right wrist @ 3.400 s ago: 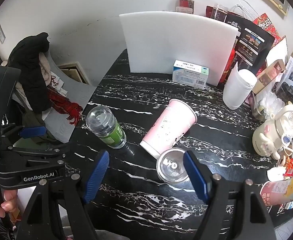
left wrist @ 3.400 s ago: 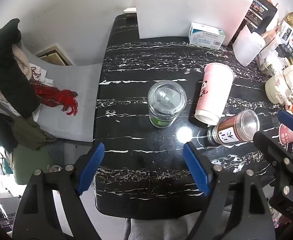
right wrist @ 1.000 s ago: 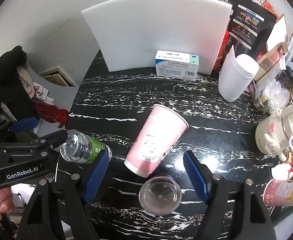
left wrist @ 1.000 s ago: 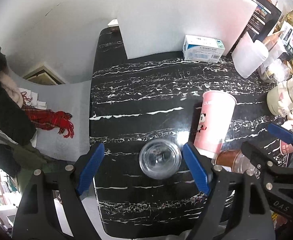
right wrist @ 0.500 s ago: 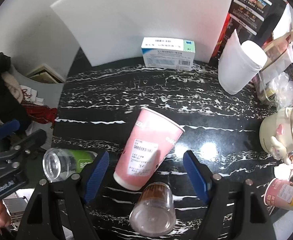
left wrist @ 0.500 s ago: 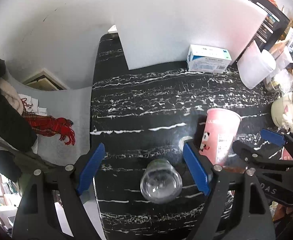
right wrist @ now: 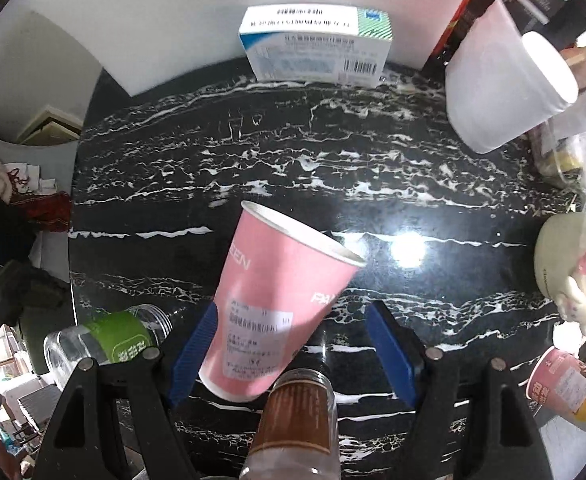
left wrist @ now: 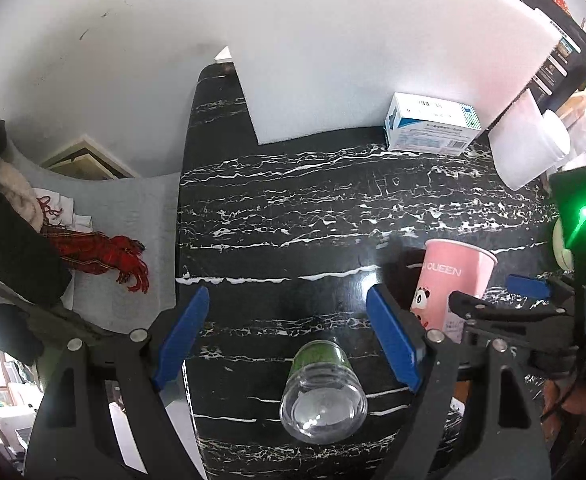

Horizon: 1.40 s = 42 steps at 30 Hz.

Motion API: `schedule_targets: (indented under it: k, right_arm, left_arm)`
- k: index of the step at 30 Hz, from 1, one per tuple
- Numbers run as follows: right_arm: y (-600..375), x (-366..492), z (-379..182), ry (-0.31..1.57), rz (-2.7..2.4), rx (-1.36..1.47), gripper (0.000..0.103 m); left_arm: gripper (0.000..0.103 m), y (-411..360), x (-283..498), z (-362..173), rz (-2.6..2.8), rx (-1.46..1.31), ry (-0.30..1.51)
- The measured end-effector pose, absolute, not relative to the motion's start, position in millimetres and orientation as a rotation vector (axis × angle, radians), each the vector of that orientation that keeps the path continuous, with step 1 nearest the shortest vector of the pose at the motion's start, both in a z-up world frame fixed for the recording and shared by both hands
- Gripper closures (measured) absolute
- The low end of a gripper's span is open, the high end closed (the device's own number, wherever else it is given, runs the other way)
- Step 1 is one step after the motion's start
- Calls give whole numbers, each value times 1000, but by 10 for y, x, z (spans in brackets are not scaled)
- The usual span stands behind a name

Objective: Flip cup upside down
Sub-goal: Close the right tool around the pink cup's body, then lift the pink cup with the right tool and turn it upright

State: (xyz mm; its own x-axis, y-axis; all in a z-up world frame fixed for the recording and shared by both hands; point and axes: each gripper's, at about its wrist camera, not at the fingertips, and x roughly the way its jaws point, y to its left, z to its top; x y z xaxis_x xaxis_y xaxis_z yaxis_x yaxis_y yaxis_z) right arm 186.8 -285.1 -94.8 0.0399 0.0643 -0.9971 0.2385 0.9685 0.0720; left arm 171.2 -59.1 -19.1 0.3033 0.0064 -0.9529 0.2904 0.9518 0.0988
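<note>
The pink cup (right wrist: 281,304) stood between the right gripper (right wrist: 293,350)'s wide-open, empty jaws, rim tilted away. The left gripper (left wrist: 289,340), also spread and empty, sat farther off.

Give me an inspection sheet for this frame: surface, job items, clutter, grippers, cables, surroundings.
Surface: black marble table, glossy, with glare.
Job's things: pink cup upright, rim up, not flipped; green-label jar and brown jar near it.
Clutter: box, white cup, teapot, snack cup.
Grippers: left gripper jaws open above the green-label jar; right gripper jaws open, pink cup between them.
Cables: nothing seen.
Surroundings: white board, clothes and red scarf to the left.
</note>
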Motion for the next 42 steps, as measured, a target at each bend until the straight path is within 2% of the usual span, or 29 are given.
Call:
schedule_targets:
  k: [14,21,37,40,42]
  right_arm:
    - [-2790,2147,-1289,1641,-75,253,24]
    - [-2864,2232,-1271,1577,-54,284,25]
    - [-2989,2511,-1077,1443,-21,152,28]
    - [-2954,2435,-1037,1442,1,166,27]
    - [-2915,2360,-1056,1461,0,172,22]
  left_arm:
    - [23,-573,1876,-190,-193,244,1248]
    - [23,-613,1899,-162,-197,242,1241]
    - [23,-860,2023,-153,-213,252,1209]
    - [23,-863,2016,-140,-208,259,1207]
    - [23,-841,1998,-141,-202,263,1209]
